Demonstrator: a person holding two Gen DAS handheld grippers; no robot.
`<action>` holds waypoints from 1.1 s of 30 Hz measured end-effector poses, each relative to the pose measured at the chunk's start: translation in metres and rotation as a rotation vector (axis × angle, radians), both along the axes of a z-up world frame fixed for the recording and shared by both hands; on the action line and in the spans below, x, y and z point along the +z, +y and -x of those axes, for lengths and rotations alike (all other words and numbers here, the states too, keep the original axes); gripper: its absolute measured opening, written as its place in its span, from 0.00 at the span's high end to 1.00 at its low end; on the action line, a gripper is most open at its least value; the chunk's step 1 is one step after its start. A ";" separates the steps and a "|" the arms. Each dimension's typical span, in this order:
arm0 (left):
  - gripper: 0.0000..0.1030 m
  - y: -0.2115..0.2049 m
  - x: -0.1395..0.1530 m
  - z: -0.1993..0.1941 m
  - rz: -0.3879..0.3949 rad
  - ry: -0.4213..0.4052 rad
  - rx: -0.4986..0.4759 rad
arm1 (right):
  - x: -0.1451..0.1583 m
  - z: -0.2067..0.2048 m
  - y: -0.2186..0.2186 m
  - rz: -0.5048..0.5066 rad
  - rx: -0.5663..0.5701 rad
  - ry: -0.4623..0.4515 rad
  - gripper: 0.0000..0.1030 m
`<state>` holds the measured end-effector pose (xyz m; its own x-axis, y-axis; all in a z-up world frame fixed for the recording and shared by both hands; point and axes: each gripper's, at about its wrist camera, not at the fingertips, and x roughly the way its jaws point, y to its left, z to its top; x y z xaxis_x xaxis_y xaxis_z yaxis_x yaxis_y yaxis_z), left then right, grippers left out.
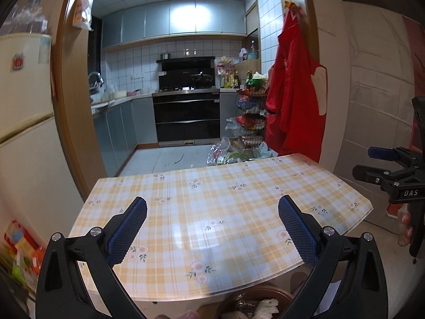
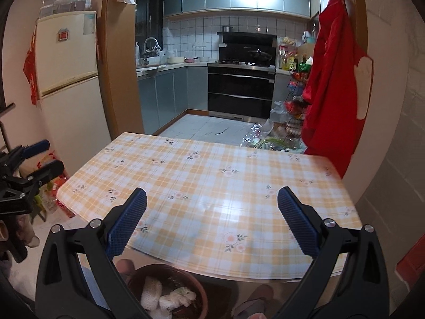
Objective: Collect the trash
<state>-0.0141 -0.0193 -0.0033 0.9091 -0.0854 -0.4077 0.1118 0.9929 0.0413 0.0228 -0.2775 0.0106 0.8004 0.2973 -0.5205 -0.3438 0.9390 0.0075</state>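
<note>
A brown trash bin [image 2: 159, 265] stands on the floor below the table's near edge, with crumpled white paper [image 2: 178, 297] inside. In the left wrist view the bin [image 1: 265, 290] and the paper [image 1: 265, 305] show at the bottom edge. The table [image 2: 212, 159] has a yellow plaid floral cloth with nothing lying on it. My left gripper [image 1: 212, 207] hangs open above the table's near edge, jaws wide and empty. My right gripper [image 2: 212, 196] is likewise open and empty. Each gripper shows in the other's view: the right one [image 1: 372, 162], the left one [image 2: 46, 156].
A cream fridge [image 2: 66, 79] stands to the left and a red apron [image 2: 329, 79] hangs on the right door frame. Bags and packets [image 2: 53, 186] lie on the floor left of the table. Plastic bags [image 2: 265, 138] lie beyond its far edge. A slippered foot [image 2: 255, 297] is beside the bin.
</note>
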 end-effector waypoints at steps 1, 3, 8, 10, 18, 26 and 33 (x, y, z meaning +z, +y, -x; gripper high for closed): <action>0.06 -0.003 0.002 0.000 -0.009 -0.005 -0.001 | 0.001 0.001 0.000 0.007 -0.004 -0.004 0.06; 0.06 -0.007 0.003 0.000 -0.020 -0.010 -0.002 | 0.002 0.002 0.000 0.013 -0.013 -0.005 0.06; 0.06 -0.009 0.001 0.000 -0.015 -0.007 -0.007 | 0.003 0.004 -0.005 0.018 -0.030 -0.007 0.06; 0.06 -0.009 0.002 0.000 -0.018 -0.009 -0.005 | 0.002 0.004 -0.005 0.016 -0.035 -0.010 0.06; 0.06 -0.009 0.003 0.003 -0.019 -0.015 -0.001 | 0.002 0.003 -0.007 0.009 -0.045 -0.011 0.06; 0.06 -0.009 0.004 0.003 -0.021 -0.018 0.000 | 0.002 0.004 -0.009 0.008 -0.053 -0.010 0.06; 0.06 -0.008 0.004 0.003 -0.022 -0.018 0.001 | 0.001 0.005 -0.012 0.004 -0.062 -0.003 0.06</action>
<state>-0.0166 -0.0276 0.0003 0.9165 -0.0756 -0.3927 0.1097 0.9918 0.0652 0.0175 -0.2892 0.0120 0.8190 0.2448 -0.5190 -0.2847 0.9586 0.0031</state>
